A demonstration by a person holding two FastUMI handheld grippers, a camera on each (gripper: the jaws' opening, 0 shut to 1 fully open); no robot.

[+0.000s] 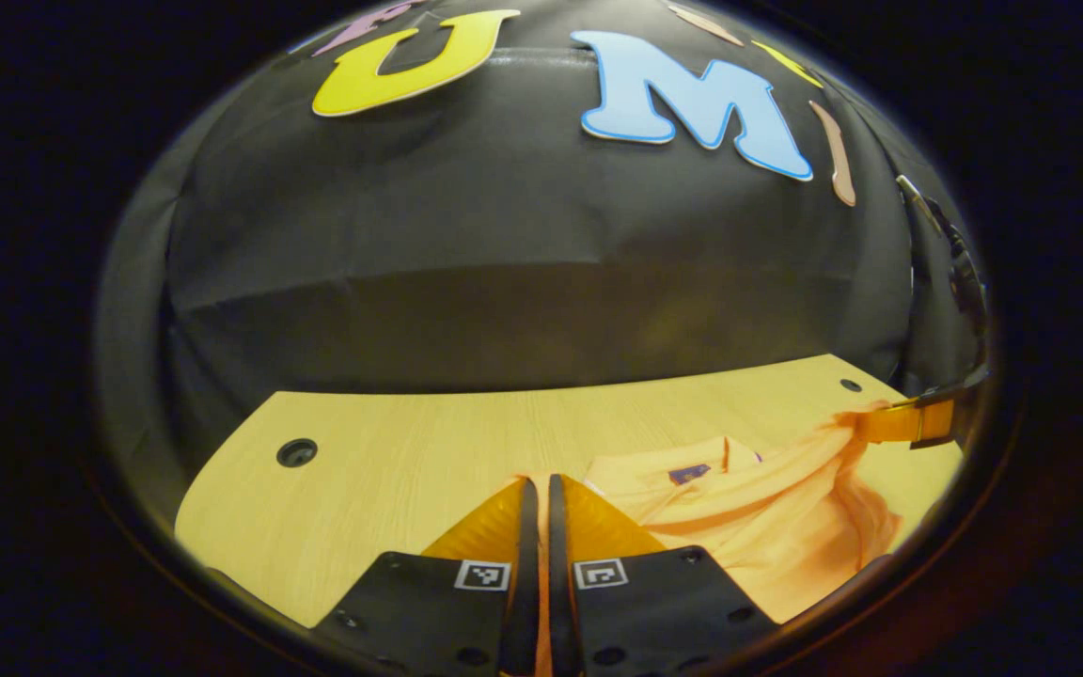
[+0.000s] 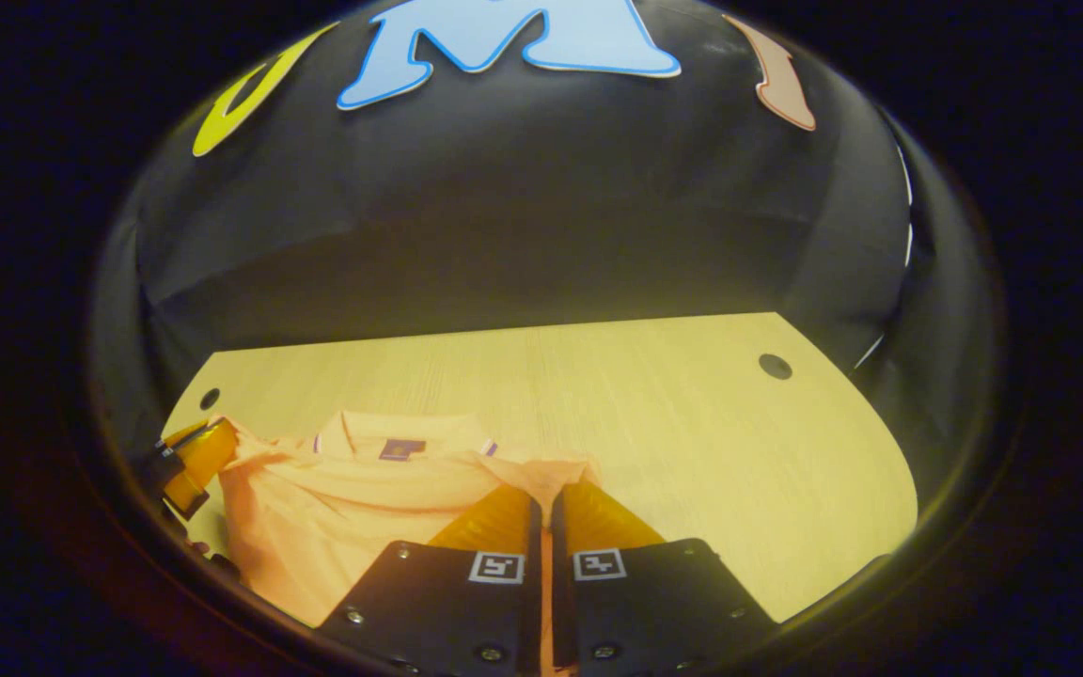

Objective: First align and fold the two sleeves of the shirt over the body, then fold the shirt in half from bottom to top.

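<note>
With the orange shirt (image 1: 767, 527) bunched up on the wooden table (image 1: 391, 470), both claws look clamped on its edges. The left gripper (image 1: 541, 489) has its fingers nearly together with a strip of orange fabric pinched between them, and the right gripper (image 2: 541, 503) is the same on the other side. The collar (image 2: 400, 432) faces the black booth wall (image 1: 523, 263). No bins or trays around, just table.

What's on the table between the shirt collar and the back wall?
Nothing: in the right gripper view, bare light wooden table runs from the orange shirt's collar to the black cloth wall.
</note>
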